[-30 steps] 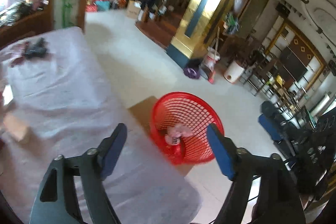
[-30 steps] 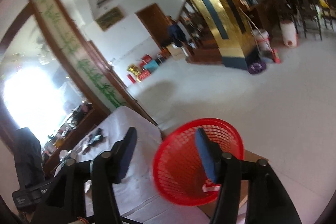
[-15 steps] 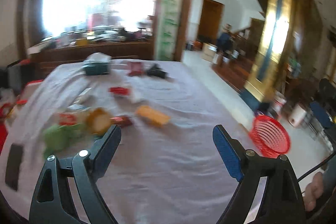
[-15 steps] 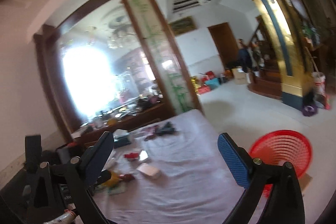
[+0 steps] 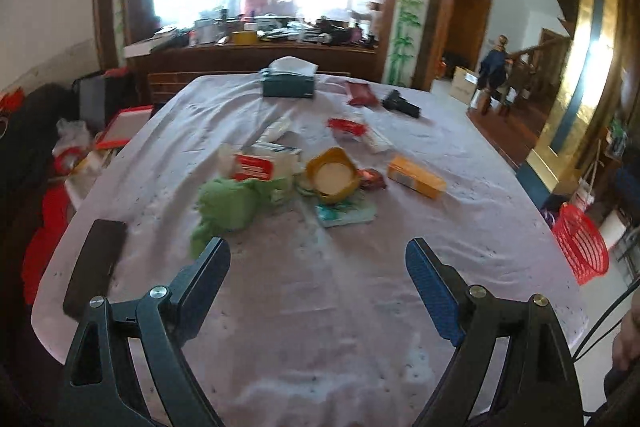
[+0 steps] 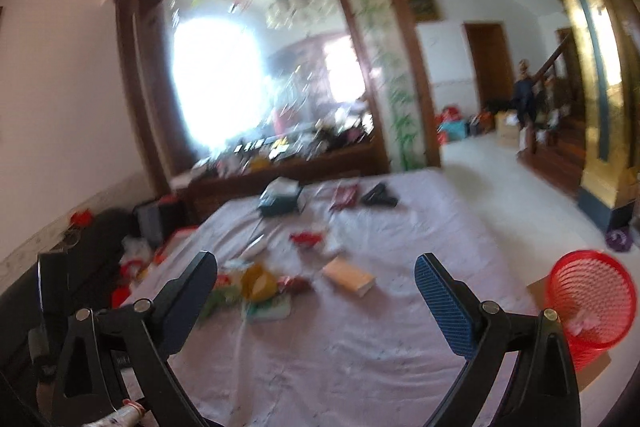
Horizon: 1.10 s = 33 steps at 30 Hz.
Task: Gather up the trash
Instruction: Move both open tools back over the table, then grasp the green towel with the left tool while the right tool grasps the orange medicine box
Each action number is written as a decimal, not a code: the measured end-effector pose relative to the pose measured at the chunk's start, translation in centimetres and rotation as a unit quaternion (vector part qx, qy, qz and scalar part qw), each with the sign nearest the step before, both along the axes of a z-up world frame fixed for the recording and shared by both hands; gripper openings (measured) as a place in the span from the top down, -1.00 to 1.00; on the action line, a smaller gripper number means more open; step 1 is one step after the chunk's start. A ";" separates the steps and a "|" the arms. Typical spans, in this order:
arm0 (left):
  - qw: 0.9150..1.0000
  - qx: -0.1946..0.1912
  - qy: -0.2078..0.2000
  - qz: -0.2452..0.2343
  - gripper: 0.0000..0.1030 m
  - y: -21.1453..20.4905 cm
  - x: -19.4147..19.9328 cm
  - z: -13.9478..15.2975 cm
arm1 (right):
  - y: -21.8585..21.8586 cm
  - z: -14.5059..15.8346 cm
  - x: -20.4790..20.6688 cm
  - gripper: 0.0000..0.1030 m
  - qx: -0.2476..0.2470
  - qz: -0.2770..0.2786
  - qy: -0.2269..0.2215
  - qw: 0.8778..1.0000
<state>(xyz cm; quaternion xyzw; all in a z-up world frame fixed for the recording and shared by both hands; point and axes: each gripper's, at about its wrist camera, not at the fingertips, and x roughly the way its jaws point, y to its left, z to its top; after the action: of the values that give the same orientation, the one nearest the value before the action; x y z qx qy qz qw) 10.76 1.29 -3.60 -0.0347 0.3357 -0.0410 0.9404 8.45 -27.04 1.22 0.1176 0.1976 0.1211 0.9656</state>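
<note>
Both grippers: left gripper (image 5: 316, 291) and right gripper (image 6: 316, 301) I kept spread, empty, facing litter.
Basket: red basket (image 6: 592, 303) stood lower right, off-table, for drops.

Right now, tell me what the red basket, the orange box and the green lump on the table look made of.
Red basket: moulded plastic, judging by its open lattice wall and even bright colour.
Orange box: probably printed cardboard, with flat faces, sharp edges and a matte look.
Green lump: soft and crumpled, likely cloth or thin paper; too blurred to tell which.
</note>
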 end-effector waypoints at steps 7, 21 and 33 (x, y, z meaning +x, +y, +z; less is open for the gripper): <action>0.999 -0.019 0.019 0.044 -0.78 4.1 3.5 -0.9 | 0.8 -2.1 4.6 -0.96 -0.013 0.041 0.041 0.998; 0.981 -0.110 0.126 0.100 -0.78 10.2 11.3 -7.3 | 1.9 -10.3 18.9 -0.96 -0.017 0.093 0.168 0.981; 0.981 -0.055 0.147 0.119 -0.29 10.1 15.2 -9.5 | 2.5 -17.0 30.1 -0.87 -0.080 0.102 0.264 0.956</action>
<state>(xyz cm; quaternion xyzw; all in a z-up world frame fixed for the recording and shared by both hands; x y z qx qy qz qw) 25.95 11.43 -13.08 -0.1313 0.4607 0.0581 0.8759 38.51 -24.50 -15.74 0.0469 0.4655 0.1669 0.8679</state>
